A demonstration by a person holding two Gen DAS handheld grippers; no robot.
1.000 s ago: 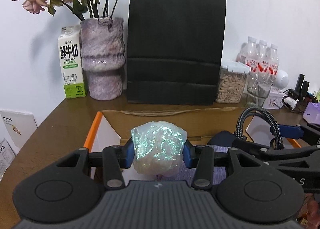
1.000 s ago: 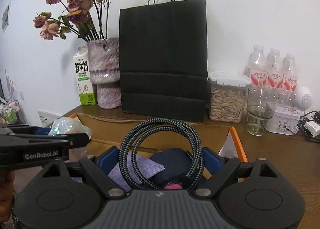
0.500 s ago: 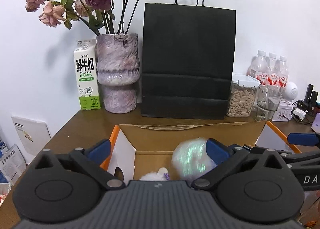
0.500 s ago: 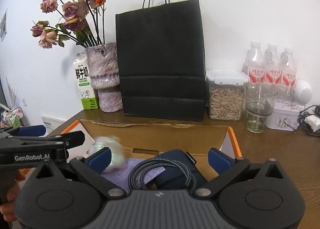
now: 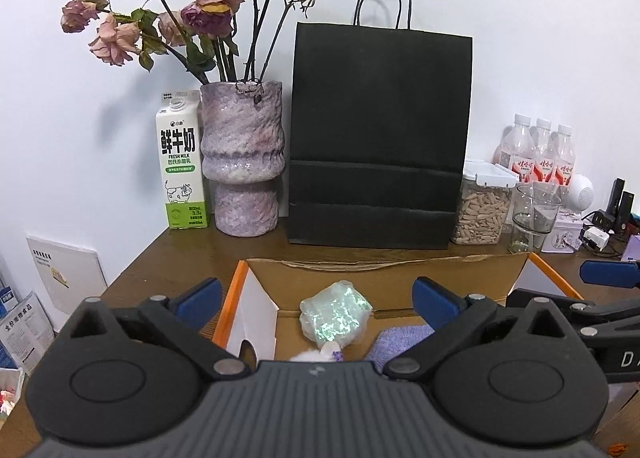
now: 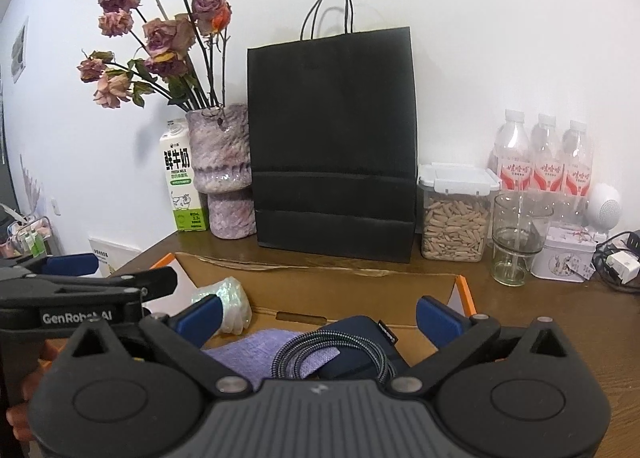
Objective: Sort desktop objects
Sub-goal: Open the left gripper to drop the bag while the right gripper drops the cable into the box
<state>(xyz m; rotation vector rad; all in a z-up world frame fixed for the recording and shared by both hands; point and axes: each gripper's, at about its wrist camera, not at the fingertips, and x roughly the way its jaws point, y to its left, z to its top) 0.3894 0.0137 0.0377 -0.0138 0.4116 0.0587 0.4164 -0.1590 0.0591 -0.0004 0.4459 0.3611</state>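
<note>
The cardboard box (image 5: 400, 282) sits open on the brown wooden desk (image 5: 180, 258), its plain kraft walls rough at the torn back rim and its side flaps edged in orange with white inner faces. Inside the box, against its back wall towards the left flap, lies a crumpled iridescent pouch (image 5: 335, 316), a lumpy, filmy bundle that glints green and white; a bit of white fluff (image 5: 308, 356) shows just in front of it. Beside the pouch on the box floor lies a lavender knitted cloth (image 6: 264, 350), soft and flat, and on it a coil of black-and-white braided cable (image 6: 332, 354) that also rests against a dark navy pouch (image 6: 360, 338) with a small side label. The left gripper (image 5: 316, 294) hangs above the box with its blue-padded jaws spread wide and nothing between them, the iridescent pouch lying free below. The right gripper (image 6: 316, 314) is likewise spread wide over the box, its pads clear of the cable. Behind the box stand a matte black paper bag (image 5: 380, 138) with thin cord handles, a mottled purple ribbed vase (image 5: 242, 158) of dried roses, a green-and-white milk carton (image 5: 180, 166), a clear canister of seeds (image 6: 456, 214), a glass (image 6: 516, 242) and three plastic bottles (image 6: 544, 158).
</note>
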